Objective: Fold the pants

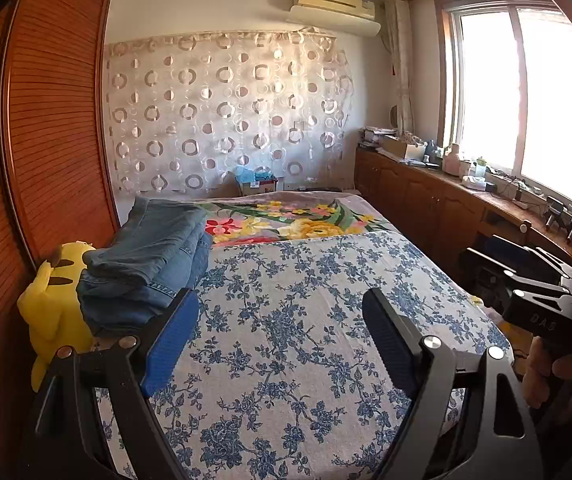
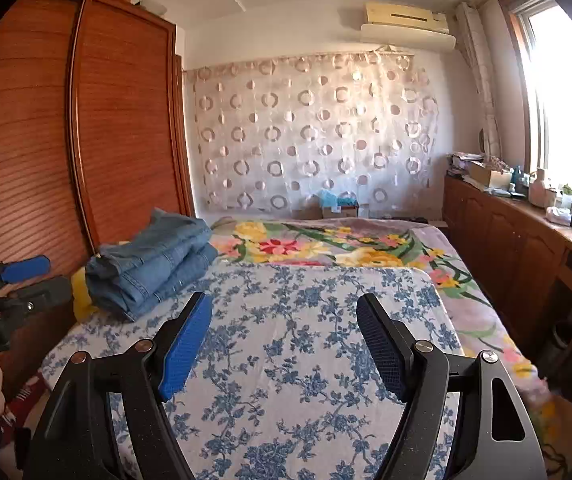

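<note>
A yellow plush toy (image 1: 51,312) sits at the left edge of the bed (image 1: 306,344), by the wooden wardrobe (image 1: 45,120). Folded blue jeans (image 1: 145,260) lie in a pile just beside it, partly on top of it. The left gripper (image 1: 281,332) hangs over the blue flowered sheet, jaws wide open, holding nothing. The right gripper (image 2: 283,336) is the same, wide open and empty.

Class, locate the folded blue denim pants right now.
In both wrist views the folded blue denim pants lie at the bed's left edge, beside the yellow plush toy, near the wooden wardrobe.
</note>
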`<action>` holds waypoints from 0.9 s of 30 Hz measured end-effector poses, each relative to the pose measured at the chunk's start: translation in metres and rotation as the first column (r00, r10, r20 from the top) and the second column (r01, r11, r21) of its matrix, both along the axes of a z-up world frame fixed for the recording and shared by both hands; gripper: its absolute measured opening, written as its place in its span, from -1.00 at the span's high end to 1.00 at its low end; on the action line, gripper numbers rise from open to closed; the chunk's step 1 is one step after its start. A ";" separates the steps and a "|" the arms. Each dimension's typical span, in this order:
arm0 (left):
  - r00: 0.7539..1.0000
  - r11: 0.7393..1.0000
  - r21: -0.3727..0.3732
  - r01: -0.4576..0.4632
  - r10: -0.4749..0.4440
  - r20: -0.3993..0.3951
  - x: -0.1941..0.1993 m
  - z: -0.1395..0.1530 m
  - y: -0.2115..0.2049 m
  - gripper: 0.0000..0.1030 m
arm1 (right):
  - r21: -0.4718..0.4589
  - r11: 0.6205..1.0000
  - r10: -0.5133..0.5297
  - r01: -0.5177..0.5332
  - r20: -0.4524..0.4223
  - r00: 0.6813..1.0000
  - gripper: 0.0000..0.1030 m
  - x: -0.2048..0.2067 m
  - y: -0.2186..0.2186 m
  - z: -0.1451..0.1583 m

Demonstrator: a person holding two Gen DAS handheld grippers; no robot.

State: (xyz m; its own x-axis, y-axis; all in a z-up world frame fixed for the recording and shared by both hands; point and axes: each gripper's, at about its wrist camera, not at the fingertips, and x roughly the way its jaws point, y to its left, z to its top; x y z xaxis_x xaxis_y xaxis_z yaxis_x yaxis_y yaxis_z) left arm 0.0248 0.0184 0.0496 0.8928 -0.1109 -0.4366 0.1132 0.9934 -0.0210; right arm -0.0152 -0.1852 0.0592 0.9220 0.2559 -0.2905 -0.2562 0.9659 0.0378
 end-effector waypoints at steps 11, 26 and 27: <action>1.000 1.000 0.005 -0.008 0.008 -0.004 -0.002 -0.002 -0.001 -0.64 | -0.006 1.000 -0.007 0.007 0.003 1.000 -0.49 0.002 0.005 -0.008; 1.000 1.000 0.006 -0.007 0.007 -0.005 -0.002 -0.002 -0.001 -0.64 | -0.002 1.000 -0.003 0.003 0.005 1.000 -0.49 -0.001 0.003 -0.008; 1.000 1.000 0.005 -0.006 0.006 -0.005 -0.002 -0.002 0.000 -0.64 | -0.001 1.000 -0.002 0.002 0.004 1.000 -0.49 0.000 0.003 -0.008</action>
